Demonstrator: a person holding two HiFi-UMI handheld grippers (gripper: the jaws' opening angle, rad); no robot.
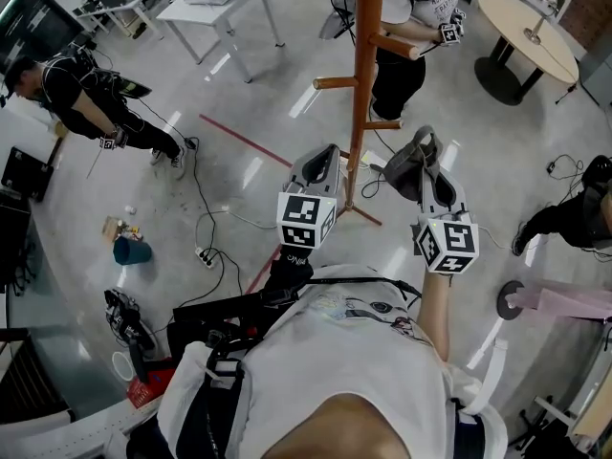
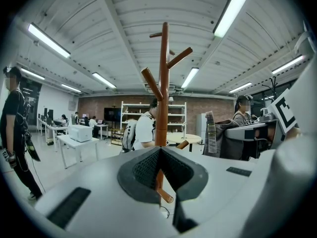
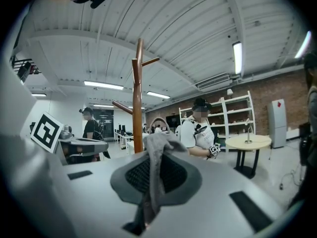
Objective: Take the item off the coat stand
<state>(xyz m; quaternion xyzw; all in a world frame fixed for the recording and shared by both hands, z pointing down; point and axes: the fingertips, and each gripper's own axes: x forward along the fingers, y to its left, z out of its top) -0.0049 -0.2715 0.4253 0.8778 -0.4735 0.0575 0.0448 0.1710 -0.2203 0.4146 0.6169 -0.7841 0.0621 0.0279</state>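
The wooden coat stand rises straight ahead of me, its pegs bare in the head view. My right gripper is just right of the pole and shut on a grey cloth item, which droops from the jaws clear of the stand. In the right gripper view the cloth hangs down between the dark pads, with the stand behind on the left. My left gripper is level and just left of the pole, shut and empty. Its own view has the stand dead ahead and the cloth off to the right.
A person in a white shirt stands right behind the stand. A round table is at the back right, a white table with a printer at the back left. Cables and a power strip lie on the floor to the left.
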